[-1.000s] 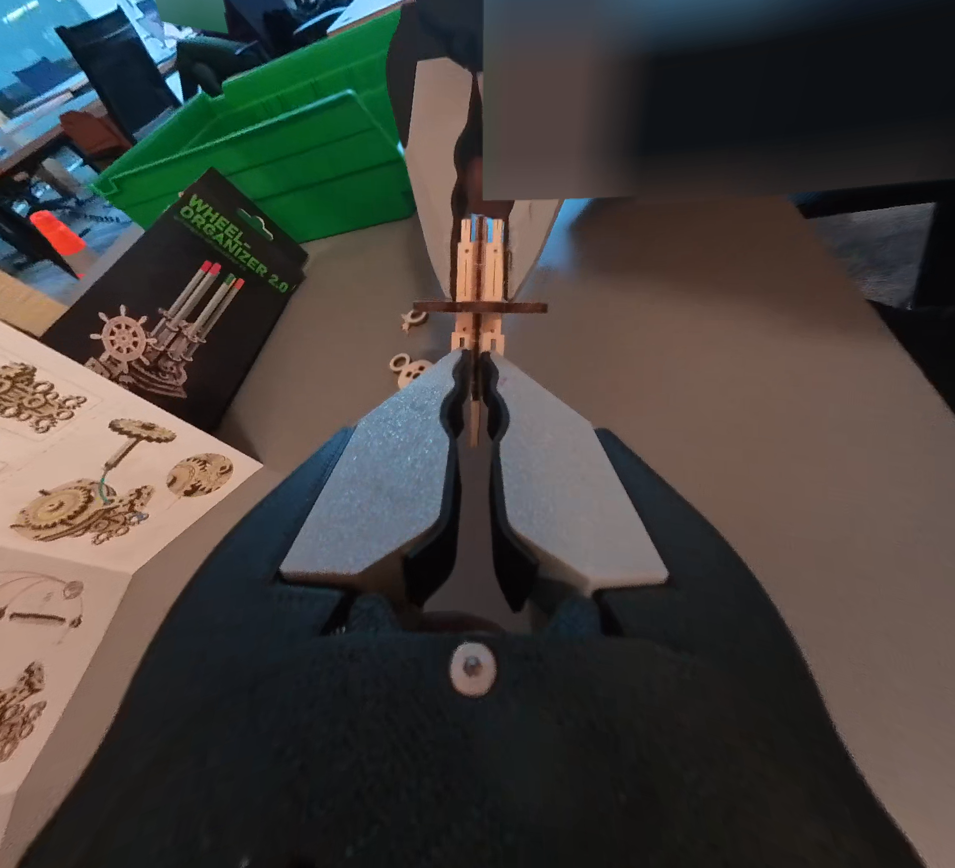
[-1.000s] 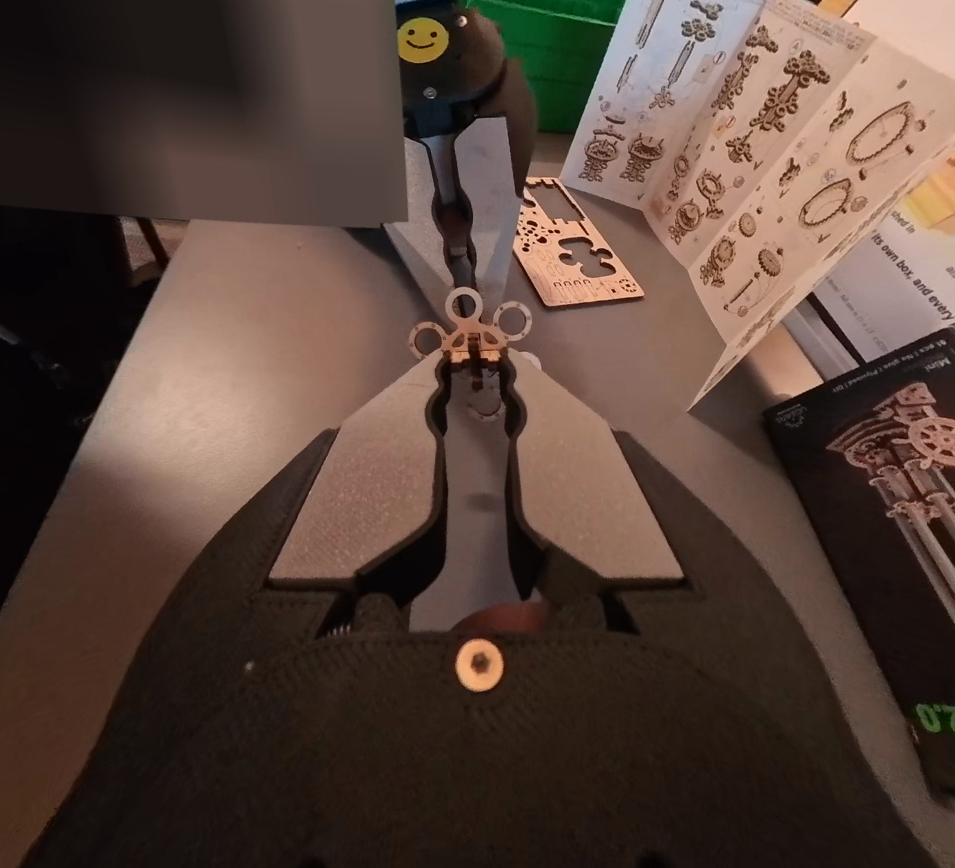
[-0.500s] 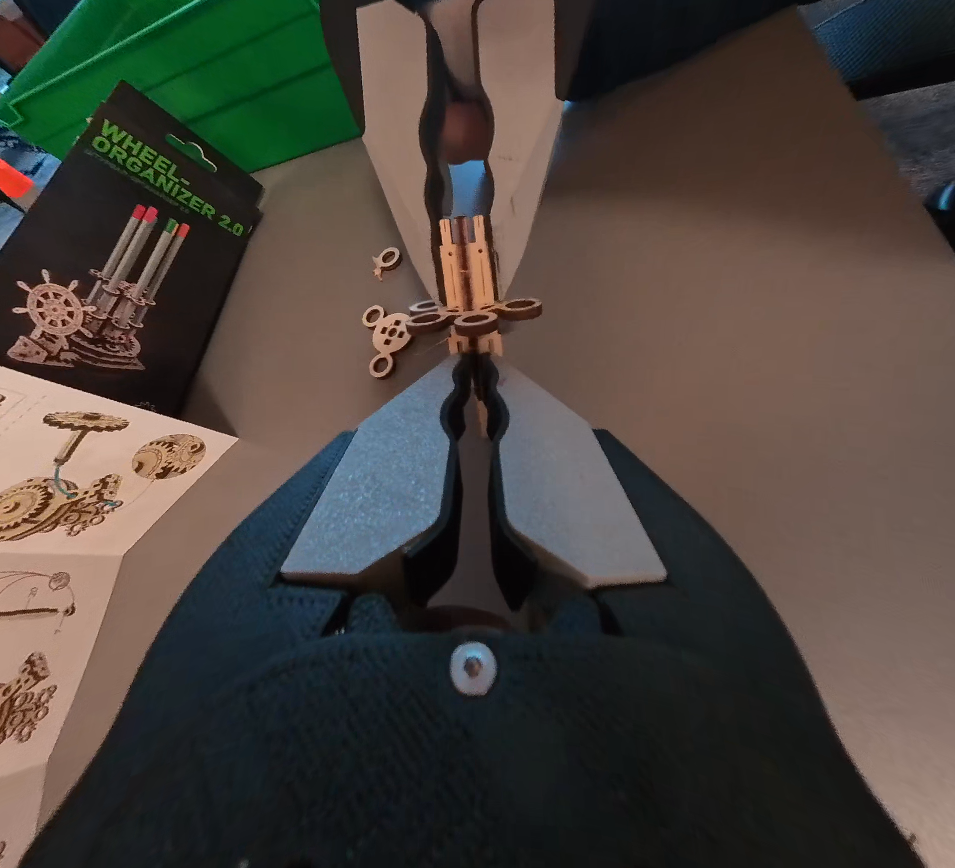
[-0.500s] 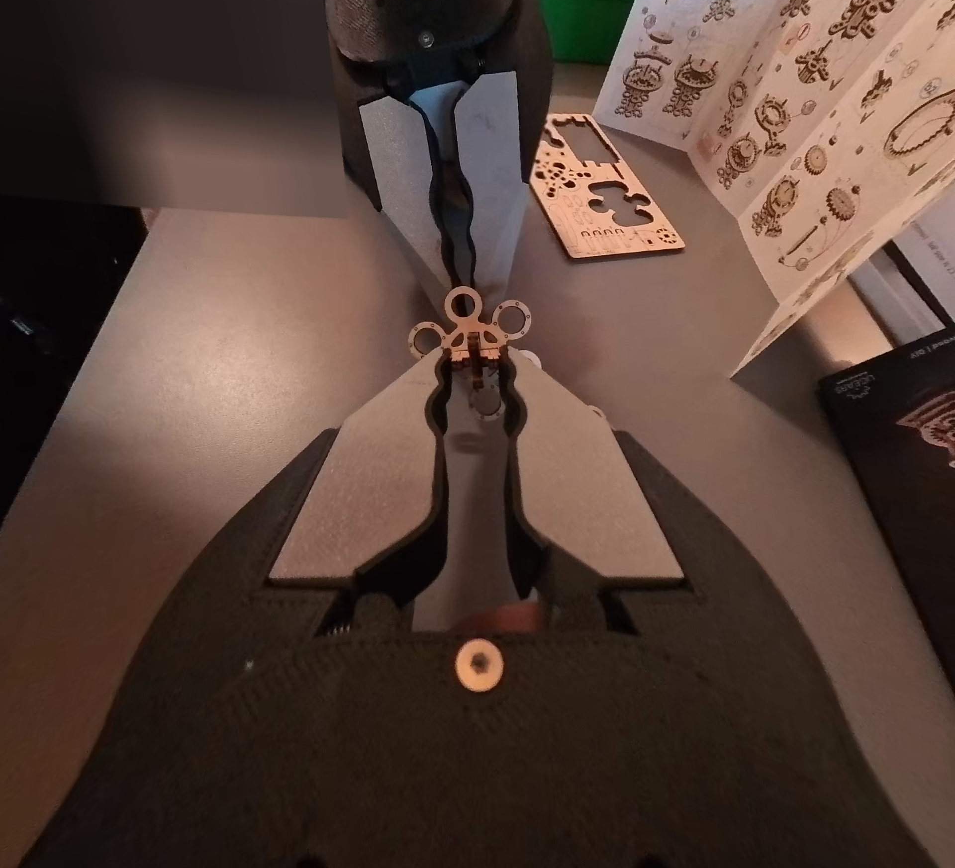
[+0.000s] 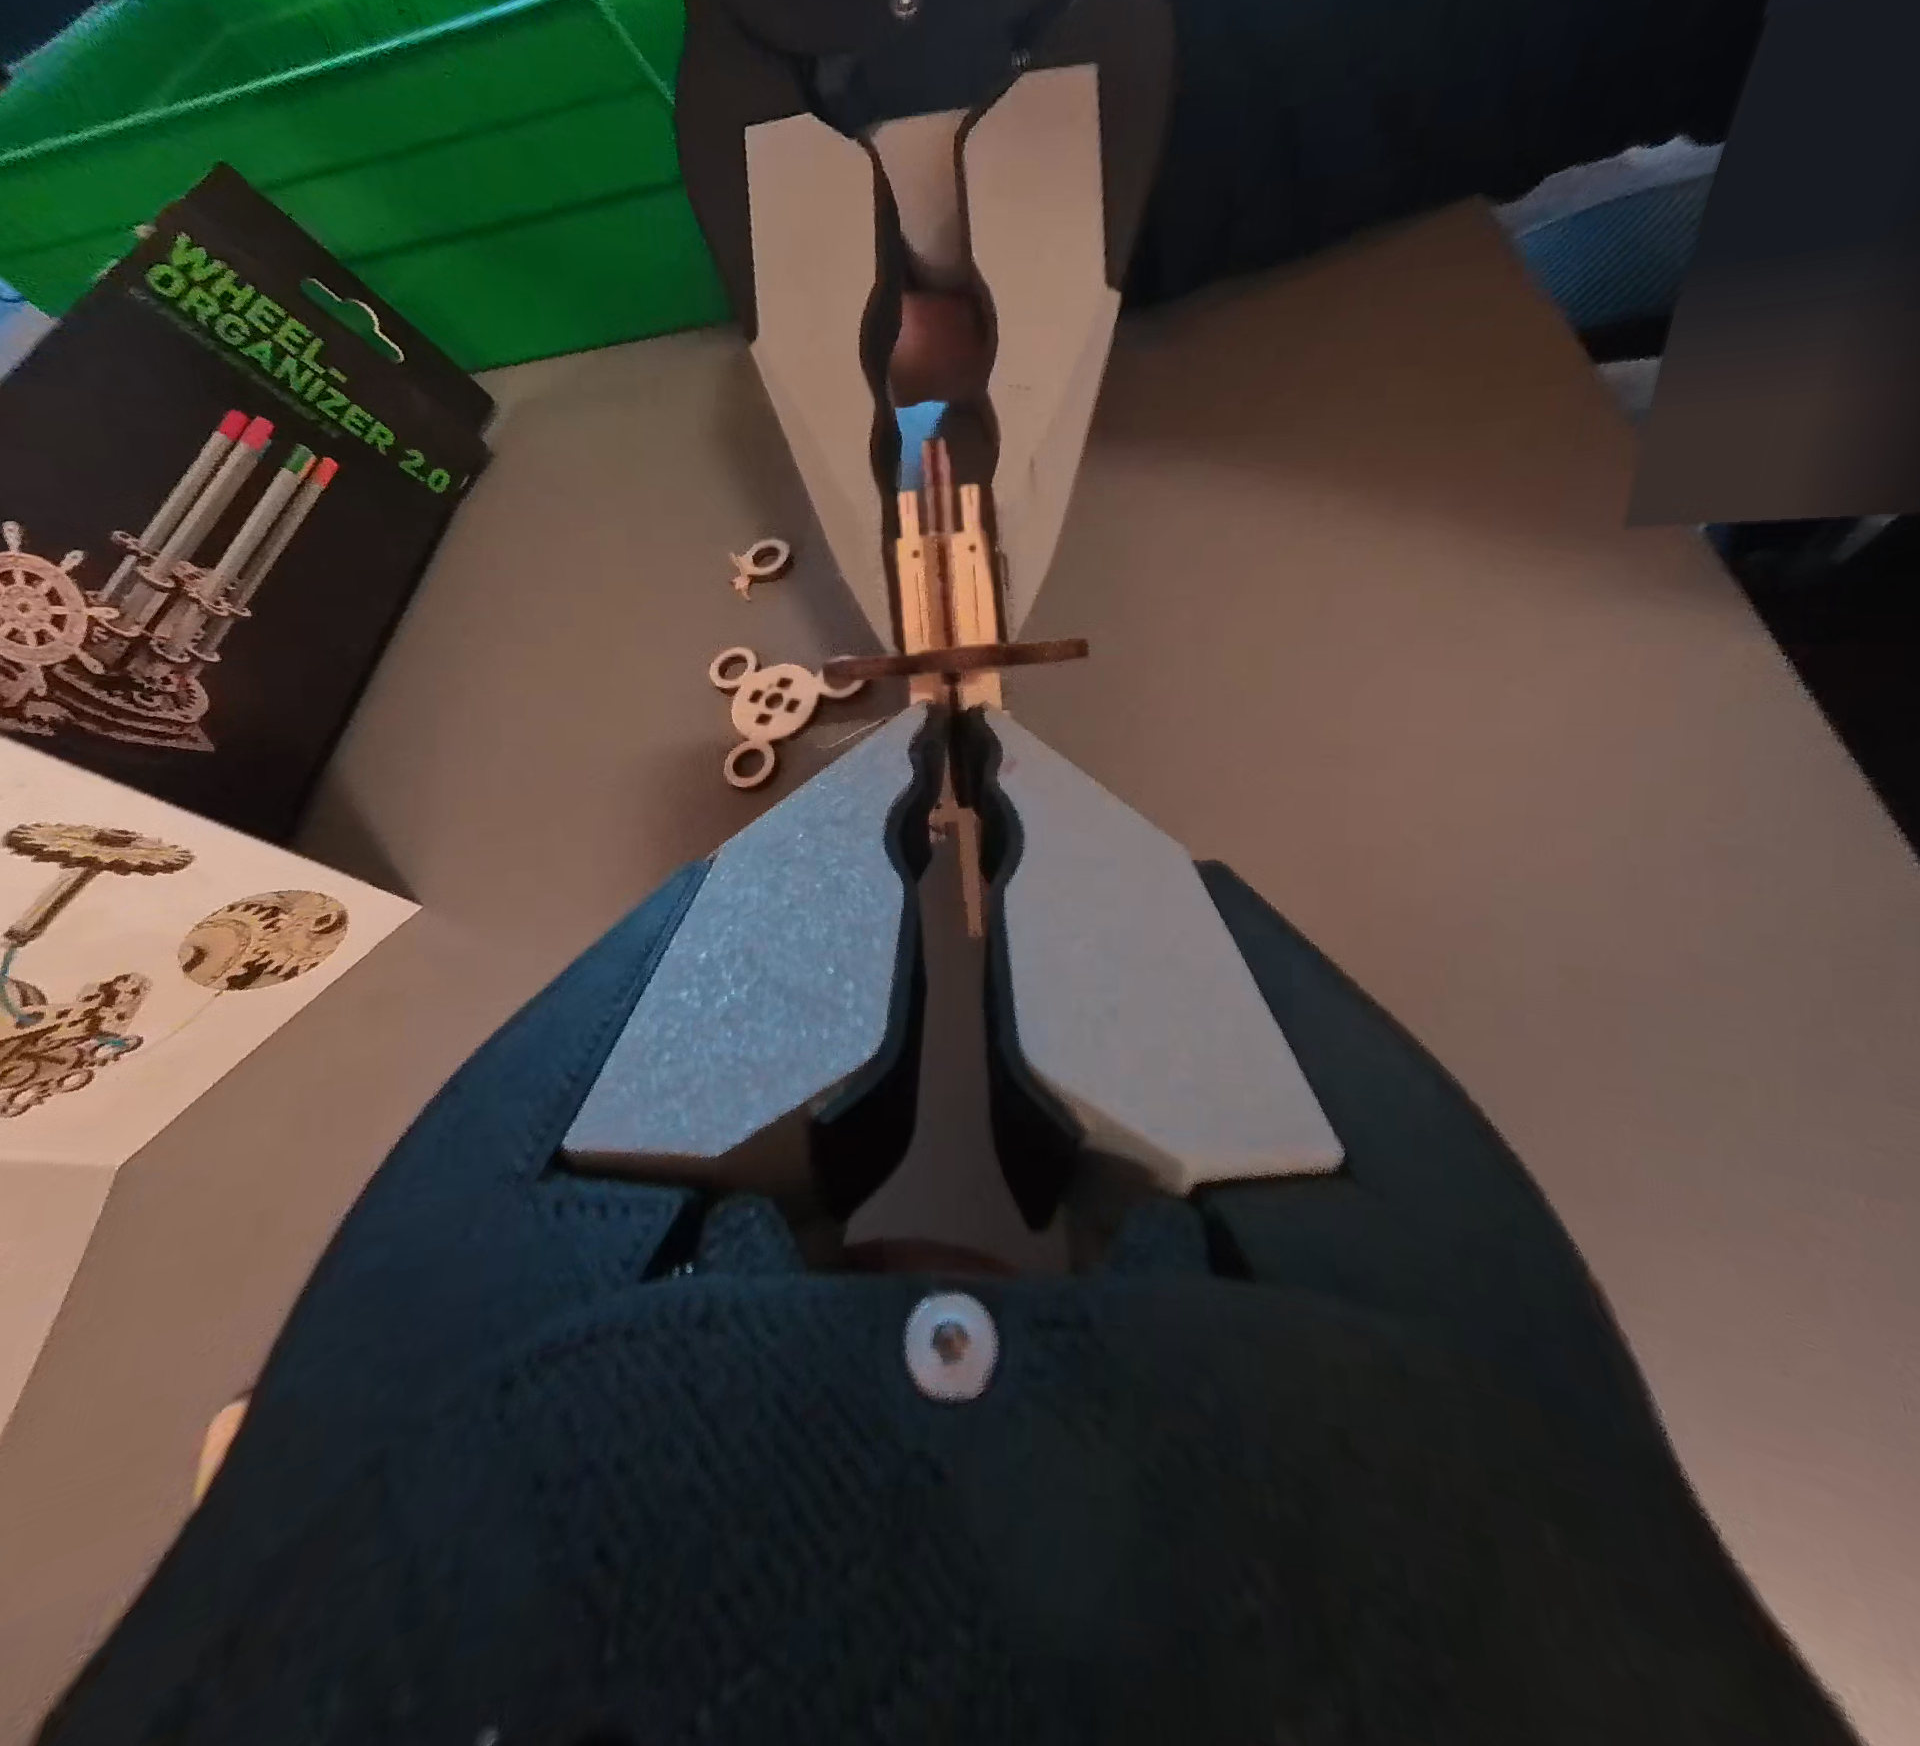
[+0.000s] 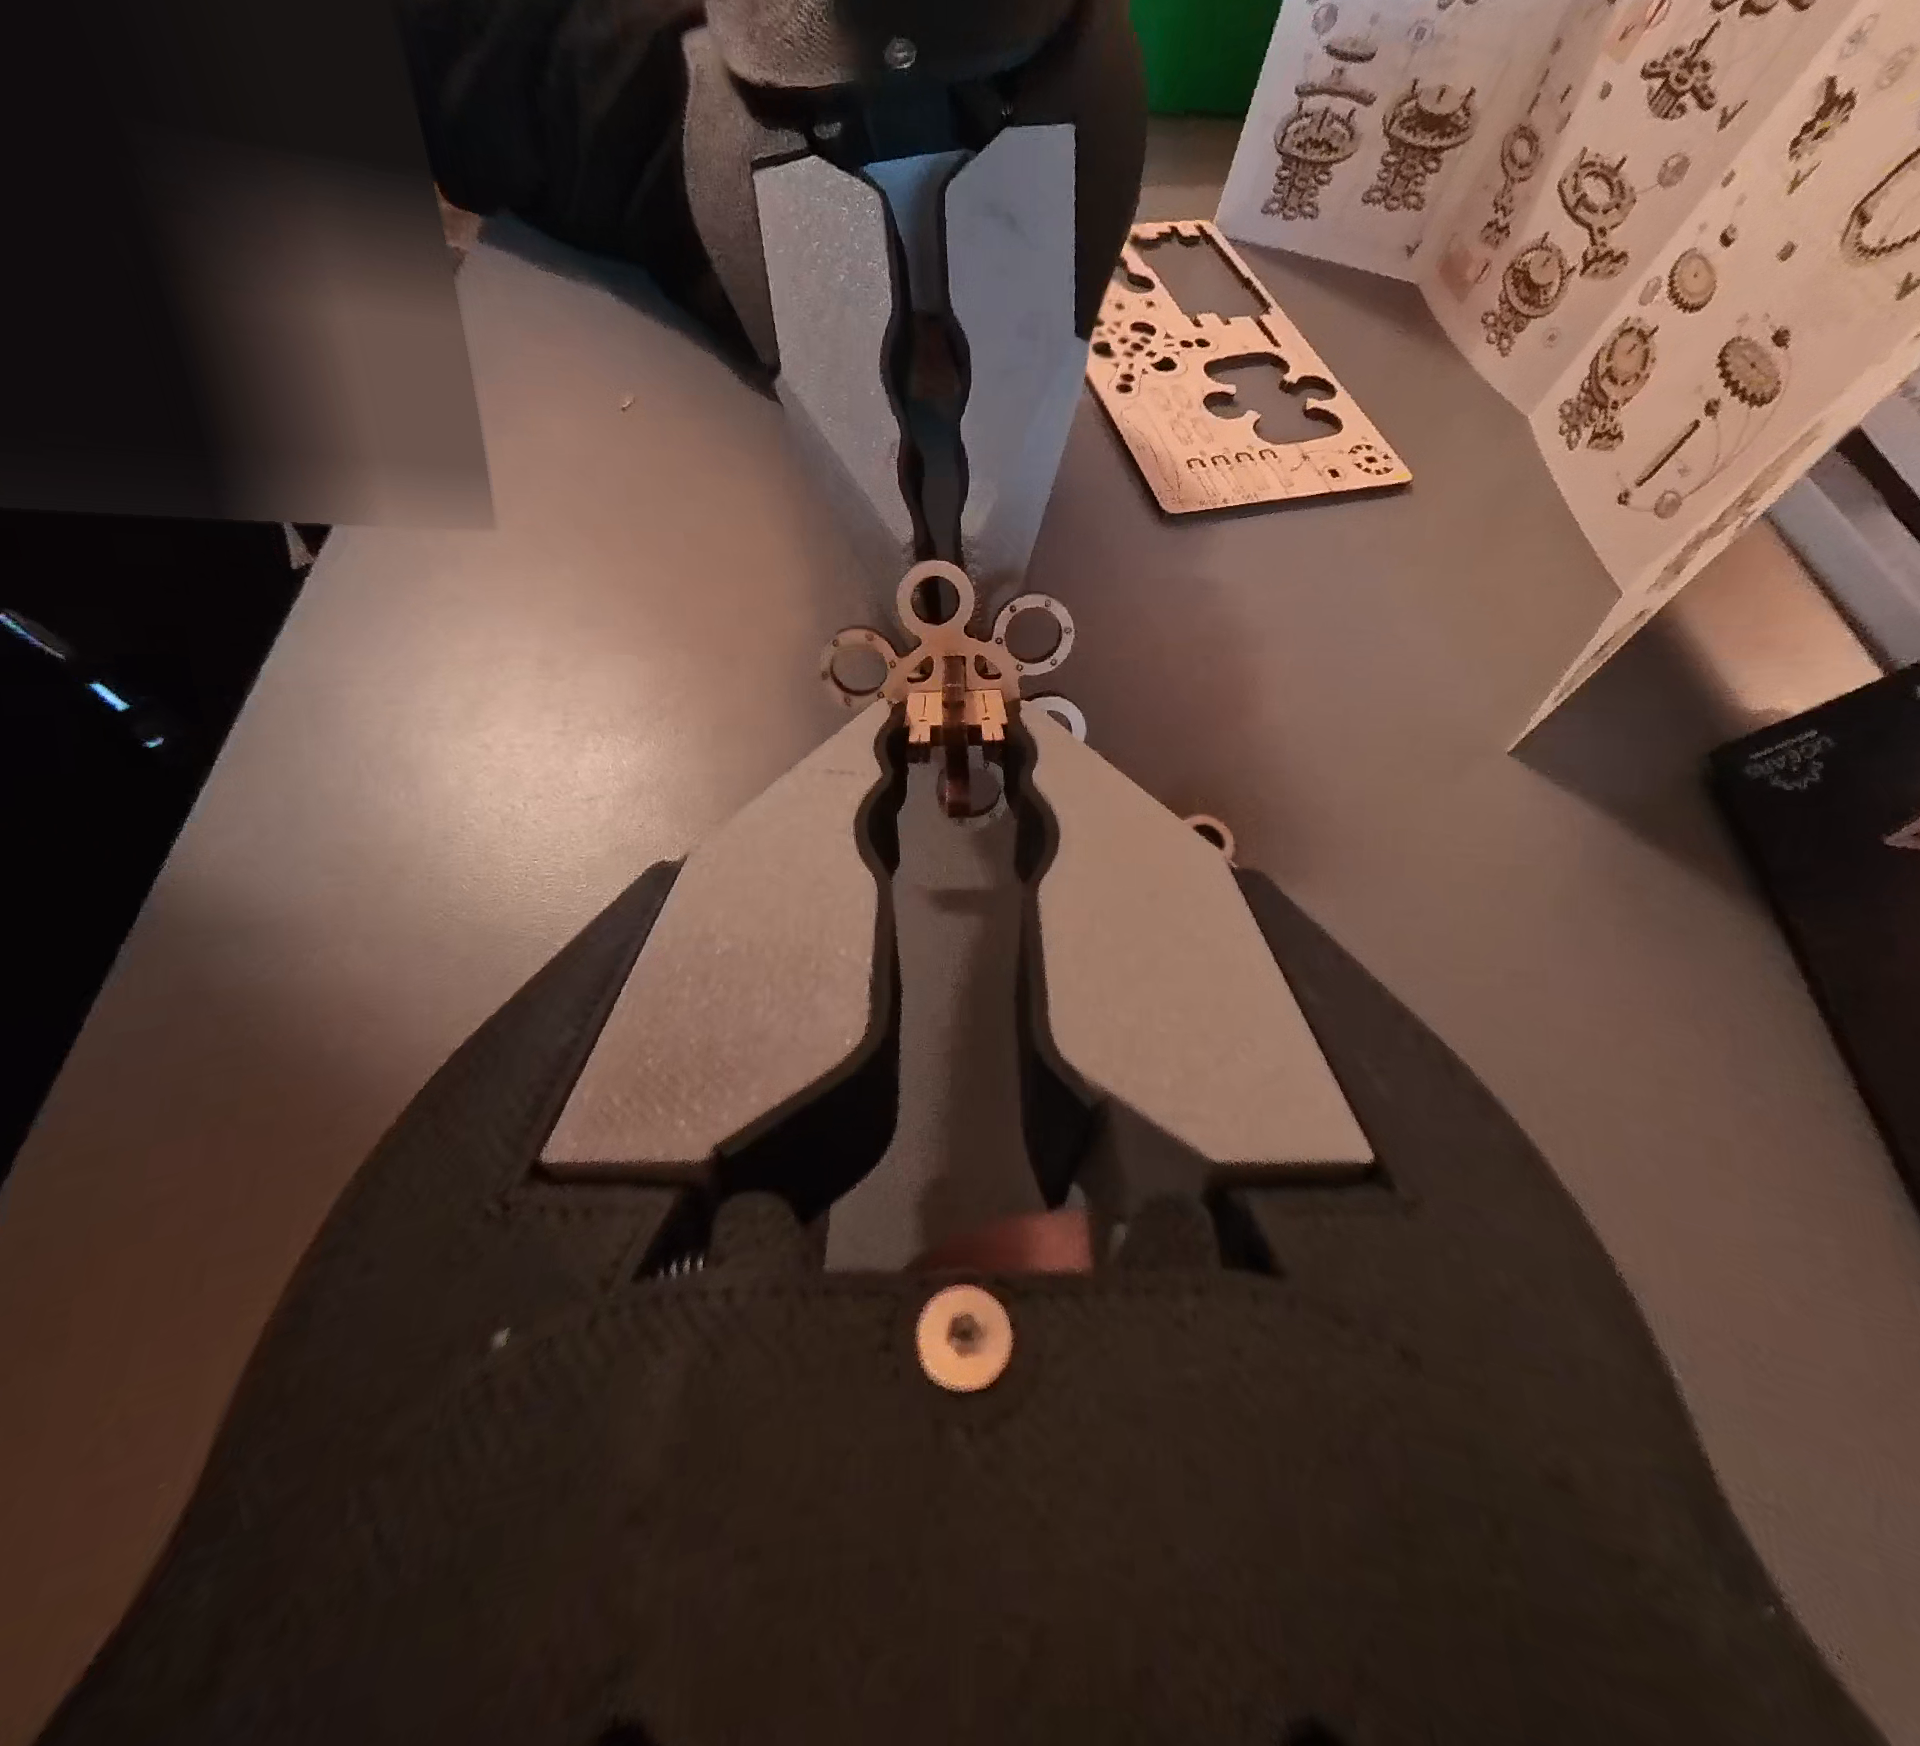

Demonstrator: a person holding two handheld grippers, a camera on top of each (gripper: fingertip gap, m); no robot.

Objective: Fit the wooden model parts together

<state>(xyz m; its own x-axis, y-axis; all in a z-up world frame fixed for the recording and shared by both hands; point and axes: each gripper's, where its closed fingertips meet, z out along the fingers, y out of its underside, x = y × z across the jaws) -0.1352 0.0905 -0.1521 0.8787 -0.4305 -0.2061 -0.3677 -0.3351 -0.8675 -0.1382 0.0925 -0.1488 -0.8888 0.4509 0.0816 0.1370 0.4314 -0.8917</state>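
Observation:
A wooden column [image 5: 940, 564] carries a flat ring plate [image 5: 956, 657], seen edge-on in the left wrist view. My left gripper [image 5: 954, 720] is shut on the column's thin near end. My right gripper [image 5: 951, 616] faces it from the far side, shut on the other end. In the right wrist view the ring plate [image 6: 951, 647] shows three loops in front of my right gripper [image 6: 951, 730], which clamps the column's end [image 6: 951, 720]. My left gripper [image 6: 935, 553], with a yellow smiley sticker, meets it tip to tip. The assembly is held above the grey table [image 5: 1351, 761].
A loose wooden ring part [image 5: 769, 704] and a small ring [image 5: 764, 558] lie on the table to the left. A black kit box [image 5: 208, 491], an instruction sheet [image 5: 156, 948] and green bins [image 5: 416, 117] stand left. A punched-out wooden sheet [image 6: 1247, 387] and folded leaflet [image 6: 1610, 138] are right.
Both grippers stay shut on the assembly. The ring plate, tilted half a second ago in the left wrist view, is edge-on again. The two grippers look closer and the views have tilted downward.

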